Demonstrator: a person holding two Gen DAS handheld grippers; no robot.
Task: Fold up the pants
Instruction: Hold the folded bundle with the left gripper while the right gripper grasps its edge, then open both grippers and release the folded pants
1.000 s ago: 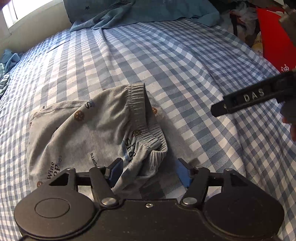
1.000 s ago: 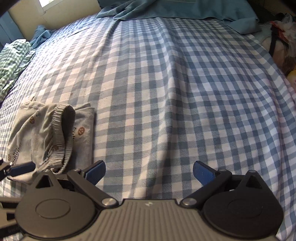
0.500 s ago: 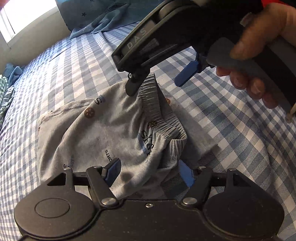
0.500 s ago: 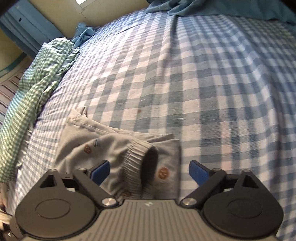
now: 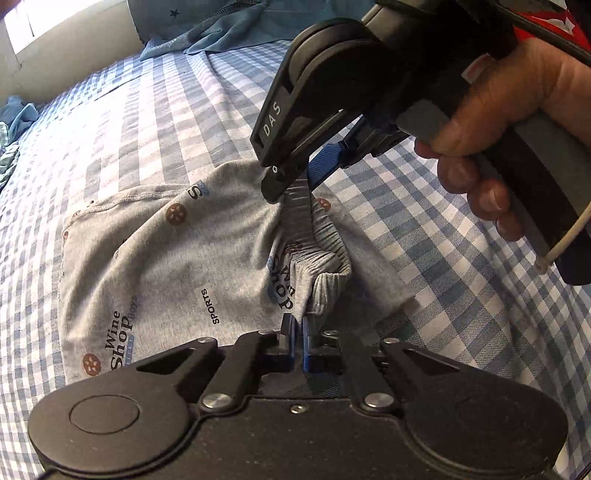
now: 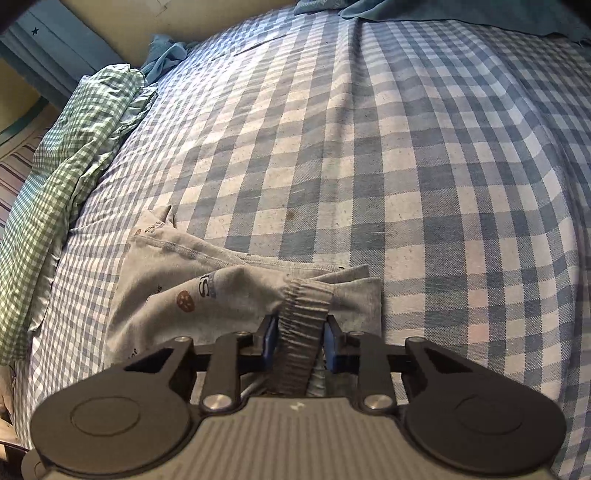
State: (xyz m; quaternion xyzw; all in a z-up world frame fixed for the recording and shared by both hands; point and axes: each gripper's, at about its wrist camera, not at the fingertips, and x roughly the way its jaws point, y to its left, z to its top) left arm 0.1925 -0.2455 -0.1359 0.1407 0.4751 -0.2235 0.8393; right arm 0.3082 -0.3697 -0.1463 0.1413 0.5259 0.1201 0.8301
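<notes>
Both grippers newly clamped on pants (image 5: 177, 258) waistband; left fingers' (image 5: 295, 332) pinch barely visible.

Bedroom in a home. Bed (image 6: 369, 147) fills most of both views, covered w/ blue-and-white checked sheet. Far end: rumpled blue blanket (image 5: 236, 26) w/ small stars, heaped at the head. Far left in left-wrist view: bright window (image 5: 44, 22) in a cream wall. Left side in right-wrist view: bunched green-checked cloth (image 6: 74, 147) along bed's edge, a blue cloth scrap (image 6: 166, 55) beyond it, striped fabric further left. Small grey kids' pants (image 5: 166, 258) w/ printed words lie on the sheet – laundry, so domestic setting, not a lab or shop.
</notes>
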